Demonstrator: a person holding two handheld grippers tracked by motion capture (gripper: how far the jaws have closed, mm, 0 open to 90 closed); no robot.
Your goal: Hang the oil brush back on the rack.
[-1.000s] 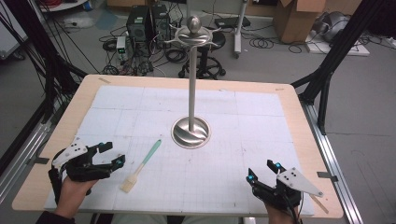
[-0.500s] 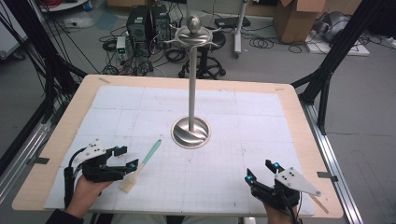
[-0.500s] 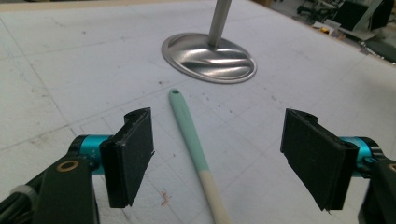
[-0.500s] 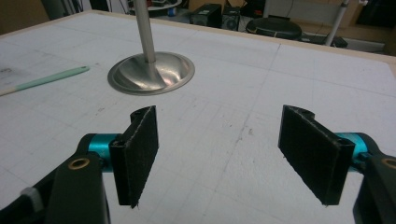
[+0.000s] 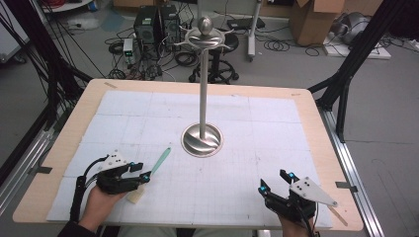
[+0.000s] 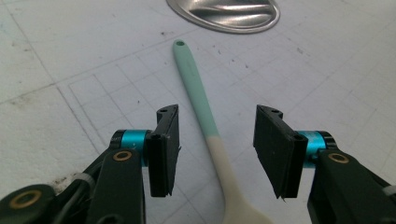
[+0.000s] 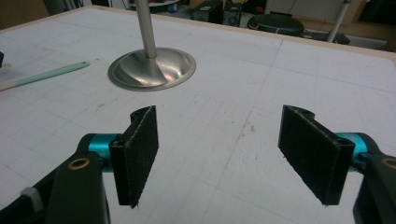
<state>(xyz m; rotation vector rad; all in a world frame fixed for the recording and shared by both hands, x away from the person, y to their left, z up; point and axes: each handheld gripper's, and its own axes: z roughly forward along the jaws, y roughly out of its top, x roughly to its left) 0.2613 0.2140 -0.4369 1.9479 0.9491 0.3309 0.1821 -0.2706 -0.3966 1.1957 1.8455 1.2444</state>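
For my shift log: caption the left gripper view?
Open left tool straddling the mint-and-cream spatula handle, not yet closed, steel stand base beyond.

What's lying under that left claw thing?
Under the open left gripper a spatula lies flat on the white mat, its green handle between the jaws, untouched. Its cream blade end runs out of sight beneath.

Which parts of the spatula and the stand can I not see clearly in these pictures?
- Spatula blade: cut off by the bottom edge in the left gripper view; partly covered by the left tool in the high view.
- Stand top: cut off by the upper edge in the right gripper view.
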